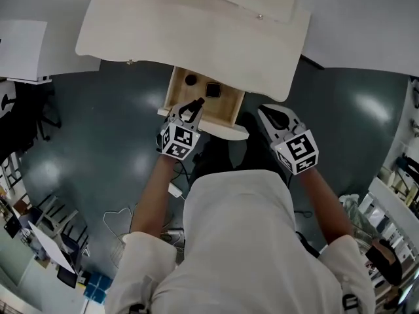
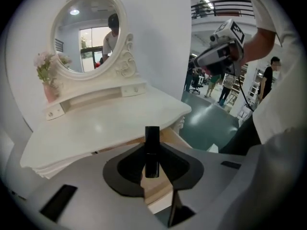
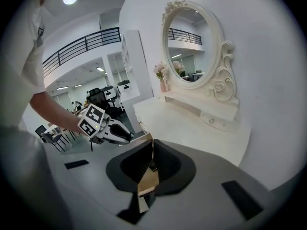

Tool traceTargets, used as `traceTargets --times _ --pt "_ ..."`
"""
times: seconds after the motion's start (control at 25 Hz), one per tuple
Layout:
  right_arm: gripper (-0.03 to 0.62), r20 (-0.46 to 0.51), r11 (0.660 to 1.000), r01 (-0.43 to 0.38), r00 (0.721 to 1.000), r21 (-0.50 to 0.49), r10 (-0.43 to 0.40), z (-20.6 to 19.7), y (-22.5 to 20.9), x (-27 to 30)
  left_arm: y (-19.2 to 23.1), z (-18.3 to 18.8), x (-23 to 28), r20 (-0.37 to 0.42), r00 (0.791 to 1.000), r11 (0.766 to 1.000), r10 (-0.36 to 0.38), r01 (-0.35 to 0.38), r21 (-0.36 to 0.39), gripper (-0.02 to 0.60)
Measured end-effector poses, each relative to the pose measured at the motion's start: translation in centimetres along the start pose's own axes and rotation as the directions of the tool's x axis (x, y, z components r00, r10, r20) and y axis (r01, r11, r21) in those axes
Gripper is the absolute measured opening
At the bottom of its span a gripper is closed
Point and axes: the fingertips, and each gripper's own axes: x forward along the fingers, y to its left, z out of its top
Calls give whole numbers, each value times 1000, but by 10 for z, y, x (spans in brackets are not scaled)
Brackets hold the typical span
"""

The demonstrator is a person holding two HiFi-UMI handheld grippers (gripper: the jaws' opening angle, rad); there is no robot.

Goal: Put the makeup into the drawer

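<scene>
The drawer (image 1: 229,104) of the white dressing table (image 1: 196,34) stands pulled out, its wooden inside showing. In it lie a round black item (image 1: 190,80) and a square black compact (image 1: 213,89). My left gripper (image 1: 192,112) hangs over the drawer's front left and is shut on a slim black lipstick tube (image 2: 152,151), which stands upright between the pads. My right gripper (image 1: 270,115) hovers to the right of the drawer front. Its jaws are shut with only a sliver of gap and nothing between them (image 3: 152,150).
An oval mirror (image 2: 88,37) and a pink flower vase (image 2: 47,83) stand at the back of the tabletop. A white desk (image 1: 23,51) is at the far left. Cables (image 1: 121,221) trail on the dark green floor. Shelving (image 1: 393,195) lines the right side.
</scene>
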Motion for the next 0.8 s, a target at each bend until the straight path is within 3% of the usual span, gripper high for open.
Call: traceTargets --times 0.2,0.4,0.8 --pt "31 -8 997 43 999 66 -42 -21 -1 11 4 -32 48 -129 991 992 -45 60 115 100" --pt "31 -19 991 56 998 119 -54 -38 5 19 9 -72 88 -287 956 967 -66 132 216 100" --pt "31 -25 984 59 998 166 -56 -45 9 33 18 -128 137 -525 843 958 -117 235 164 101"
